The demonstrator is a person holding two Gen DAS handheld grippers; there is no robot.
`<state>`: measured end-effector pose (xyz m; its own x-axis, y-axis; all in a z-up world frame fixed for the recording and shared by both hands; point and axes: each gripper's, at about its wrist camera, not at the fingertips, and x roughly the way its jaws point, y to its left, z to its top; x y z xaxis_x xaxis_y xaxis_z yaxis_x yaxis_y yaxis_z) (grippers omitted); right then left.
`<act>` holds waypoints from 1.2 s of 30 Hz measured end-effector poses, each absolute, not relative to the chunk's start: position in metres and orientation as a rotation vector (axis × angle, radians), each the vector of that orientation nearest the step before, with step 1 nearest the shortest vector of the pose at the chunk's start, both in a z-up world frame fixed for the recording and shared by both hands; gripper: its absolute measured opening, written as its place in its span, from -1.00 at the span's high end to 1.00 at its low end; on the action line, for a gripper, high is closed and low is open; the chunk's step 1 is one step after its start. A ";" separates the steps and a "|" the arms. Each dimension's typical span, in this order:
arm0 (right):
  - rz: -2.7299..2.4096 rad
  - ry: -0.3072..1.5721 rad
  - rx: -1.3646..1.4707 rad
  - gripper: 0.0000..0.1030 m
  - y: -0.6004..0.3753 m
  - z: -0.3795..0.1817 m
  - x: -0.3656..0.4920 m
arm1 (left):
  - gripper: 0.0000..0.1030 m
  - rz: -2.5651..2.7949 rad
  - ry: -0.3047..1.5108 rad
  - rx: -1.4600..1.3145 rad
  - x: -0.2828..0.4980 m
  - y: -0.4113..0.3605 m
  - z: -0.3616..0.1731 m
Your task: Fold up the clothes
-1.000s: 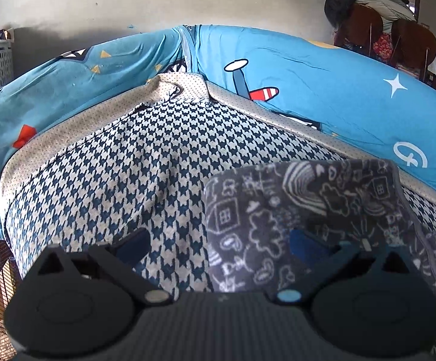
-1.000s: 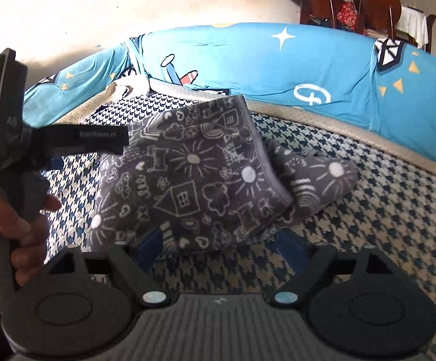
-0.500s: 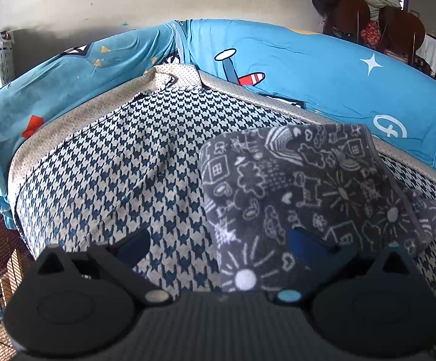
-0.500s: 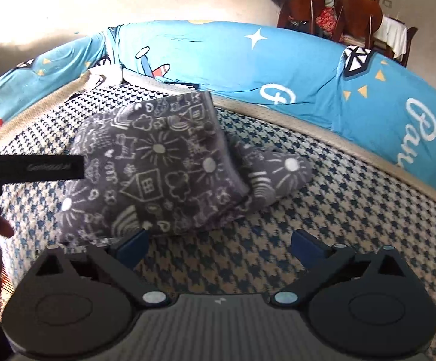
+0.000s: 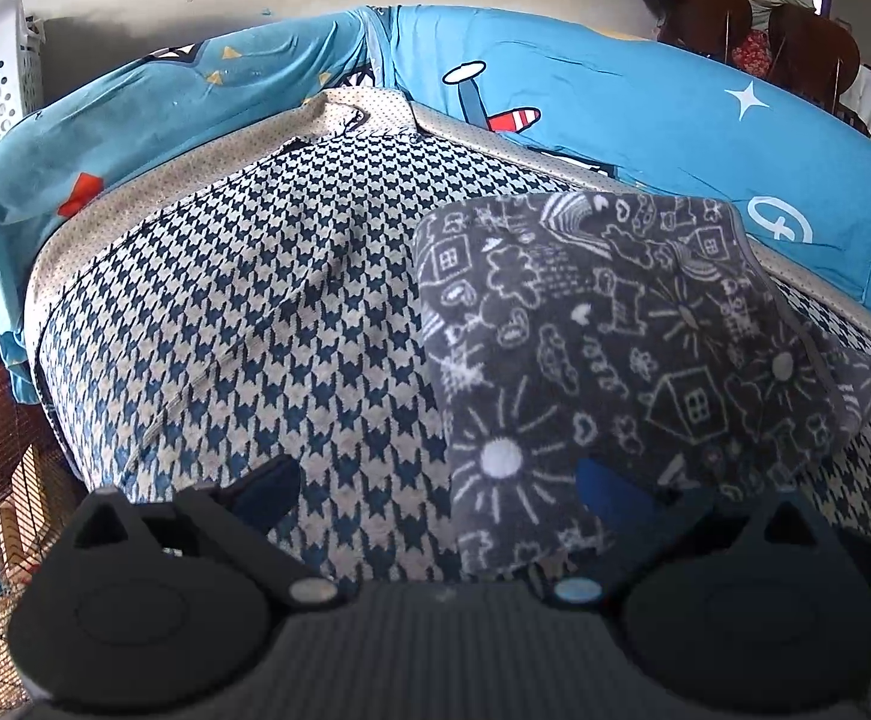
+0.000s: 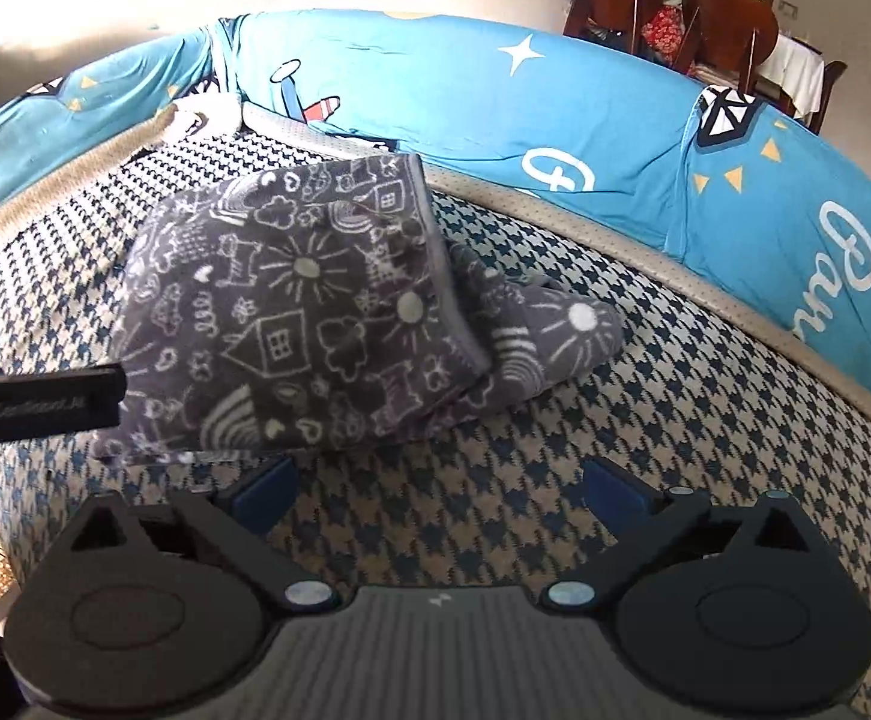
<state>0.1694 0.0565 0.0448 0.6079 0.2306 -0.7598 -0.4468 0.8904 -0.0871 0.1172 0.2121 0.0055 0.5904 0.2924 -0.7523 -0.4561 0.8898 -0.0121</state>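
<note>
Right wrist view: right gripper (image 6: 438, 483) is hanging released, nothing between its fingers.
Left gripper (image 5: 435, 489): spread wide, empty.
Garment: grey doodle-print cloth (image 5: 627, 360) is lying folded on the houndstooth cushion (image 5: 243, 312).
Risk: loose flap (image 6: 561, 330) probably sliding out, spoiling the fold.

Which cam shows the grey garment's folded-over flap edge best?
Right wrist. The grey doodle-print garment lies whole in frame, and its flap edge runs clearly down the middle with the lower layer poking out to the right. The left wrist view sees it closer, but the left gripper cuts off its near edge.
</note>
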 end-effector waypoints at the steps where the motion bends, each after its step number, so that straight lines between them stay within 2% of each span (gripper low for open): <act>1: 0.391 0.834 -0.282 -0.99 0.055 0.044 0.171 | -1.00 0.437 0.836 -0.208 0.116 0.210 0.004; 21: 0.339 0.948 -0.223 -0.99 0.043 0.026 0.187 | -1.00 0.415 0.872 -0.217 0.112 0.198 -0.002; 36: 0.369 0.927 -0.208 -0.99 0.045 0.027 0.185 | -1.00 0.411 0.877 -0.205 0.112 0.194 -0.003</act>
